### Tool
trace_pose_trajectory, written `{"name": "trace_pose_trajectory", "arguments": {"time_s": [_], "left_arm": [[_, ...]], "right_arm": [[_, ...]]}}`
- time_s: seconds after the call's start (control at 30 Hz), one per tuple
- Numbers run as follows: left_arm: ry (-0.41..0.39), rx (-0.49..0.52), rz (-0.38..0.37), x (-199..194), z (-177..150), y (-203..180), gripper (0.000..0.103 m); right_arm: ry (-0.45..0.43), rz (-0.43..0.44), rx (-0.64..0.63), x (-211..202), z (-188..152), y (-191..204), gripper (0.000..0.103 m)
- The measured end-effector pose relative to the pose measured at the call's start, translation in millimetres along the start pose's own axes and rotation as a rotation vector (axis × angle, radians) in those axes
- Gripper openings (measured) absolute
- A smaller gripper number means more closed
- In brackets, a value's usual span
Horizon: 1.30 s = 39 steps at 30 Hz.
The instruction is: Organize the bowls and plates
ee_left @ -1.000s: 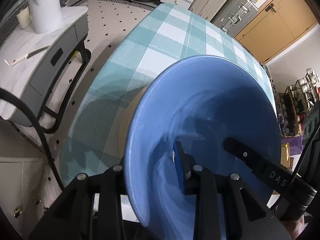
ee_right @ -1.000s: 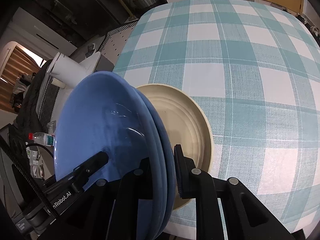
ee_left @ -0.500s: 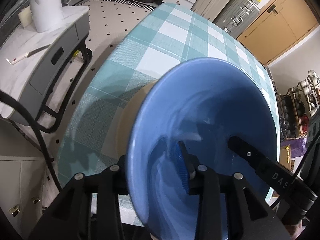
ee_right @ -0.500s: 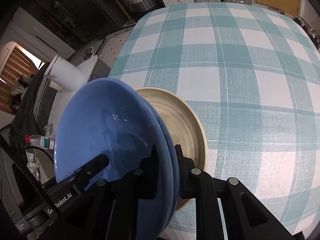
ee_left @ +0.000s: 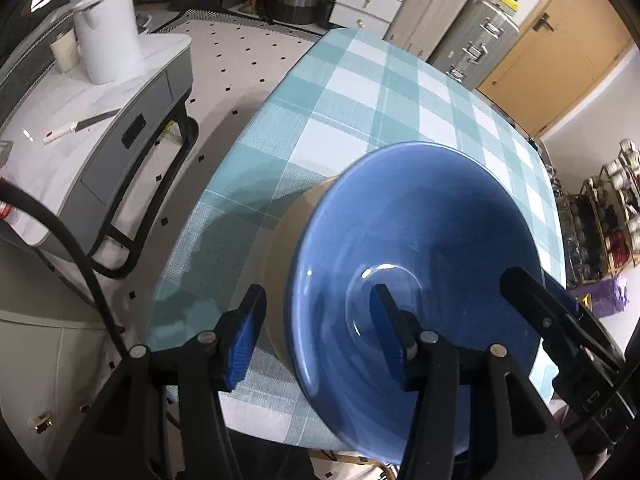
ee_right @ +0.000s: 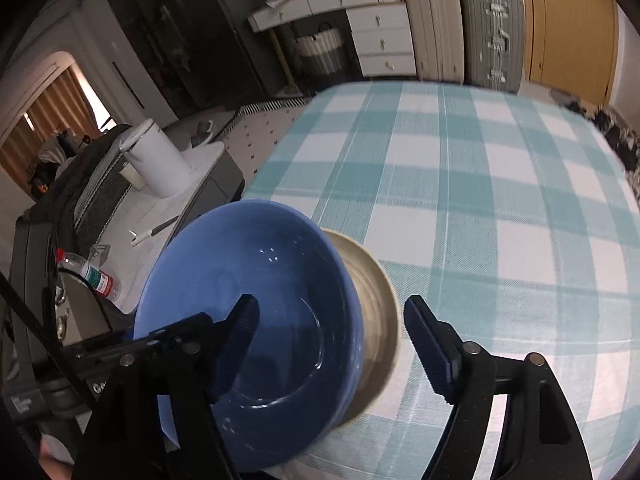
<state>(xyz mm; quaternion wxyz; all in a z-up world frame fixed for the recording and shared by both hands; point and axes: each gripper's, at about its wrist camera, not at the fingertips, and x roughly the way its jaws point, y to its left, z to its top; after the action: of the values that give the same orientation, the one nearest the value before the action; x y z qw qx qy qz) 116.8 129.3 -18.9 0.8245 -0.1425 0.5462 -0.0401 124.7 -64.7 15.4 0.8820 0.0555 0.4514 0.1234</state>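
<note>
A blue bowl (ee_left: 420, 248) (ee_right: 256, 292) sits mouth-up over a beige plate (ee_left: 280, 248) (ee_right: 378, 304) near the front left corner of the checked table. My left gripper (ee_left: 316, 292) straddles the bowl's near-left rim. One finger is outside and one inside, the jaws are opening and the pads stand off the rim. My right gripper (ee_right: 331, 302) straddles the right rim with its jaws opening wide and no pad touching. One of its fingers (ee_left: 532, 292) shows at the bowl's right side in the left wrist view. The picture is blurred around the bowl.
The teal and white checked tablecloth (ee_right: 480, 184) stretches away behind the plate. Left of the table stands a grey side cart (ee_left: 92, 136) with a white kettle (ee_left: 108, 32), a knife and a water bottle (ee_right: 86, 272). Drawers and suitcases line the far wall.
Both grippers went from clamped on the bowl's rim to open. The bowl dropped from steeply tilted to nearly level on the beige plate. The right gripper rose and turned.
</note>
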Motion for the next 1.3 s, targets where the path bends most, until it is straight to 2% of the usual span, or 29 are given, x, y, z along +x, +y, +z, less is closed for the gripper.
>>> {"name": "trace_pose_trajectory", "arguments": {"time_s": [0.03, 0.17, 0.23, 0.3, 0.4, 0.53, 0.7, 0.83, 0.93, 1.07, 1.17, 1.3], "left_arm": [[-0.017, 0.000, 0.010, -5, -1, 0, 0.054], [-0.147, -0.006, 0.033, -33, -10, 3, 0.060], [-0.215, 0.023, 0.067, -47, -17, -1, 0.074], [-0.283, 0.054, 0.084, -59, -24, -7, 0.082], [-0.362, 0.101, 0.097, -74, -37, -17, 0.083], [-0.434, 0.101, 0.085, -86, -54, -23, 0.099], [-0.542, 0.115, 0.089, -97, -73, -32, 0.103], [-0.599, 0.158, 0.084, -93, -87, -41, 0.103], [-0.646, 0.169, 0.124, -85, -99, -43, 0.103], [-0.698, 0.210, 0.153, -79, -113, -48, 0.103], [-0.782, 0.244, 0.174, -85, -120, -56, 0.103], [-0.770, 0.321, 0.166, -82, -125, -69, 0.103]], "right_arm": [[-0.021, 0.004, -0.018, -5, -2, 0, 0.086], [-0.137, 0.011, -0.087, -35, -15, -2, 0.088], [-0.185, 0.025, -0.088, -48, -21, -6, 0.090], [-0.235, 0.036, -0.114, -64, -31, -8, 0.093], [-0.302, 0.024, -0.173, -85, -46, -6, 0.099], [-0.406, 0.027, -0.221, -112, -69, -7, 0.102], [-0.480, 0.055, -0.248, -131, -96, -14, 0.102], [-0.542, -0.008, -0.211, -139, -121, -24, 0.102], [-0.573, -0.010, -0.175, -138, -142, -36, 0.102], [-0.532, -0.032, -0.134, -131, -140, -46, 0.102], [-0.544, -0.010, -0.074, -134, -139, -57, 0.102], [-0.538, 0.000, -0.046, -131, -135, -62, 0.102]]}}
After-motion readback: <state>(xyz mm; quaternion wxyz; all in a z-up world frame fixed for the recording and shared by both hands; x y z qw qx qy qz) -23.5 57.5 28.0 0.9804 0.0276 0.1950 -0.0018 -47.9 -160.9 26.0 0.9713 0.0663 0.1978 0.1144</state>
